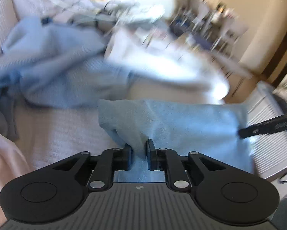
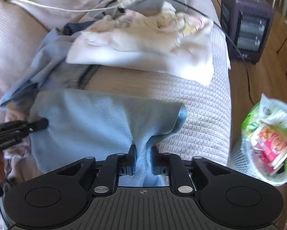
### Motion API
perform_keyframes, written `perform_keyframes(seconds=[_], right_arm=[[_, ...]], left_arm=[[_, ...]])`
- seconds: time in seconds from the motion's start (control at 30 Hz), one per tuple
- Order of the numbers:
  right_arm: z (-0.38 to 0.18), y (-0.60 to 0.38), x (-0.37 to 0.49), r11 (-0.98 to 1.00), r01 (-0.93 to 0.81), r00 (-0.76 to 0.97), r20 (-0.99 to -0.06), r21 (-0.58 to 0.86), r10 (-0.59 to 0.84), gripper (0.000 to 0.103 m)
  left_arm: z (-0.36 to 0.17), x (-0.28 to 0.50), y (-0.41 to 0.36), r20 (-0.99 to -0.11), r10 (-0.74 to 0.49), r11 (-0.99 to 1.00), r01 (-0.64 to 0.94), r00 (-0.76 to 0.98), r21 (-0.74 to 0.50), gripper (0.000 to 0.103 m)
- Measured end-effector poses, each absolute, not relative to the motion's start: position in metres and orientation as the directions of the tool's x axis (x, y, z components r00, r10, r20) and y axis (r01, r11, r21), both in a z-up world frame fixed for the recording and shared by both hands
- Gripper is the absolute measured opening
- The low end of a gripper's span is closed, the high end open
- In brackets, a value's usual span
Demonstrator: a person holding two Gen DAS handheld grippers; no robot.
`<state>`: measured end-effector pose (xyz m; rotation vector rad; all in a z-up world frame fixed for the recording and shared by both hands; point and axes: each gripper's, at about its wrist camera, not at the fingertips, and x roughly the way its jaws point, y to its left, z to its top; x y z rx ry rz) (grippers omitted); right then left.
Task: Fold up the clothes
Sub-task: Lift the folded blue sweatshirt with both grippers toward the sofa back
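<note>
The light blue cloth (image 2: pixel 97 122) is held stretched between both tools, just above the sofa cover (image 2: pixel 199 111). The left gripper (image 1: pixel 139 156) is pinched on one bunched edge, the right gripper (image 2: pixel 142 158) on the other. Looks mid-fold, though how many folds are in can't be told. Still loose: a blue garment (image 1: pixel 53 61) at 10 o'clock, white clothes (image 2: pixel 143 48) at 12. A heater (image 2: pixel 247 28) at 1 o'clock and a basket (image 2: pixel 270 143) at 3 are on the wood floor.
</note>
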<state>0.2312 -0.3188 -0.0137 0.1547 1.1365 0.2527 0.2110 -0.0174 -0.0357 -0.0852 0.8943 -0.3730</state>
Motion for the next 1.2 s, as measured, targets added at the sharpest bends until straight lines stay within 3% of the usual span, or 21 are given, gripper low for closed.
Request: perform_keyframes(seconds=[0.03, 0.07, 0.1, 0.13, 0.17, 0.23, 0.3, 0.47, 0.53, 0.57, 0.67, 0.73, 0.93, 1.2], right_arm=[[-0.021, -0.326, 0.235, 0.961, -0.096, 0.389, -0.879, 0.26, 0.277, 0.022], [-0.028, -0.33, 0.238, 0.96, -0.079, 0.377, -0.883, 0.27, 0.28, 0.025], [-0.033, -0.335, 0.242, 0.959, -0.059, 0.362, -0.89, 0.276, 0.278, 0.04], [-0.036, -0.337, 0.242, 0.961, -0.035, 0.343, -0.9, 0.273, 0.268, 0.062], [-0.039, -0.341, 0.241, 0.963, -0.023, 0.333, -0.906, 0.27, 0.262, 0.069], [-0.038, -0.351, 0.236, 0.957, -0.032, 0.333, -0.9, 0.287, 0.281, 0.071], [-0.036, -0.36, 0.232, 0.949, -0.025, 0.336, -0.892, 0.313, 0.303, 0.073], [-0.051, -0.359, 0.234, 0.926, 0.005, 0.328, -0.876, 0.377, 0.355, 0.075], [-0.055, -0.352, 0.23, 0.936, -0.011, 0.337, -0.88, 0.353, 0.336, 0.073], [-0.057, -0.348, 0.229, 0.941, -0.019, 0.342, -0.882, 0.339, 0.325, 0.071], [-0.059, -0.34, 0.225, 0.951, -0.044, 0.346, -0.889, 0.305, 0.3, 0.051], [-0.054, -0.336, 0.222, 0.953, -0.075, 0.344, -0.889, 0.295, 0.302, 0.024], [-0.022, -0.332, 0.207, 0.963, -0.139, 0.406, -0.873, 0.232, 0.269, 0.003], [0.047, -0.333, 0.196, 0.964, -0.186, 0.553, -0.791, 0.189, 0.261, 0.002]], left_arm=[[-0.044, 0.213, -0.018, -0.768, -0.323, 0.942, 0.264, 0.553, -0.207, 0.023], [-0.049, 0.212, -0.016, -0.785, -0.312, 0.946, 0.249, 0.536, -0.206, 0.033], [-0.05, 0.21, -0.011, -0.785, -0.317, 0.946, 0.241, 0.532, -0.219, 0.043], [-0.051, 0.208, -0.006, -0.785, -0.323, 0.945, 0.233, 0.528, -0.231, 0.047], [-0.05, 0.206, 0.0, -0.788, -0.321, 0.946, 0.225, 0.525, -0.236, 0.052], [-0.049, 0.207, 0.01, -0.789, -0.323, 0.946, 0.206, 0.523, -0.25, 0.061], [-0.054, 0.212, 0.014, -0.788, -0.336, 0.942, 0.199, 0.516, -0.272, 0.063], [-0.068, 0.216, -0.003, -0.785, -0.355, 0.935, 0.214, 0.507, -0.284, 0.058], [-0.071, 0.209, -0.014, -0.777, -0.348, 0.936, 0.239, 0.525, -0.258, 0.038], [-0.071, 0.207, -0.016, -0.774, -0.352, 0.935, 0.24, 0.527, -0.262, 0.034], [-0.067, 0.205, -0.018, -0.776, -0.371, 0.927, 0.246, 0.51, -0.283, 0.018], [-0.06, 0.206, -0.018, -0.786, -0.377, 0.925, 0.249, 0.491, -0.287, 0.016], [-0.021, 0.192, -0.018, -0.744, -0.389, 0.918, 0.297, 0.544, -0.263, 0.015], [0.06, 0.2, -0.02, -0.624, -0.412, 0.906, 0.37, 0.665, -0.204, 0.015]])
